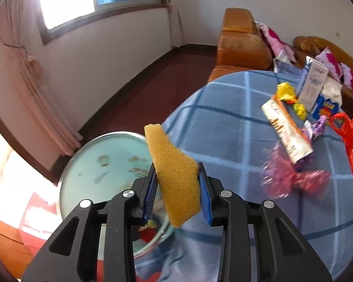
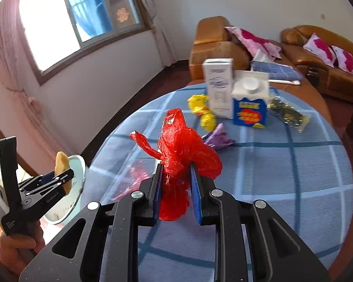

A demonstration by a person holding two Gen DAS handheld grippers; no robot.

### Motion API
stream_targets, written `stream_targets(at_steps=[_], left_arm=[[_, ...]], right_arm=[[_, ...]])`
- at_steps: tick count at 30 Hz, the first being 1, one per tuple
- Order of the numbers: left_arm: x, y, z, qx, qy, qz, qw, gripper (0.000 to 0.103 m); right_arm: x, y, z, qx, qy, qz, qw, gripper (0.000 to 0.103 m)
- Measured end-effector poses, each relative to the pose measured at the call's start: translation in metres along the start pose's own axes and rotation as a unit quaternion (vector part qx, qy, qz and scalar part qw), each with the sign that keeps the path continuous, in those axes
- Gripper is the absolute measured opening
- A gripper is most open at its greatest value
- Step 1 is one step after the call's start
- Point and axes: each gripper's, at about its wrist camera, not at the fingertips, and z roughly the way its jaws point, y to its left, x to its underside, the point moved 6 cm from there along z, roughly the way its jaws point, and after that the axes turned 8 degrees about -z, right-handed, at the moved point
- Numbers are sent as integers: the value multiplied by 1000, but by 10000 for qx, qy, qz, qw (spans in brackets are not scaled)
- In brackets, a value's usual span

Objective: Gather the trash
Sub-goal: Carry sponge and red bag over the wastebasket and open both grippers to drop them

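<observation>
Trash was split between two tools: the left gripper (image 1: 177, 193) pinched a yellow sponge (image 1: 174, 176) at lower centre, while the right gripper (image 2: 176, 191) clamped a red plastic bag (image 2: 183, 155), seemingly gathered for filling, centre frame above the checked tablecloth (image 2: 282, 176).

Daylight glares through the window (image 1: 66, 2); fisheye edges bend, table litter (image 1: 291, 176) motion-blurred

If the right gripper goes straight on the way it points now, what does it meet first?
Probably the crumpled purple wrapper, lying on the blue checked tablecloth just beyond the red plastic bag that the right gripper holds; depth is unclear.
</observation>
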Motion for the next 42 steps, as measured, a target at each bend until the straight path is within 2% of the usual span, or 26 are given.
stream_targets(at_steps=[6, 27, 34, 42], left_arm=[[7, 27, -5, -254, -21, -55, 9997, 33], [20, 110, -8, -713, 18, -584, 9957, 33], [22, 128, -8, -841, 38, -735, 9937, 33], [25, 135, -4, -825, 78, -833, 9931, 33]], right_arm=[[5, 31, 5, -183, 107, -252, 9995, 23], [10, 109, 24, -534, 272, -916, 9940, 23], [9, 136, 32, -695, 294, -1123, 9908, 23], [7, 156, 37, -809, 300, -1321, 9875, 23]])
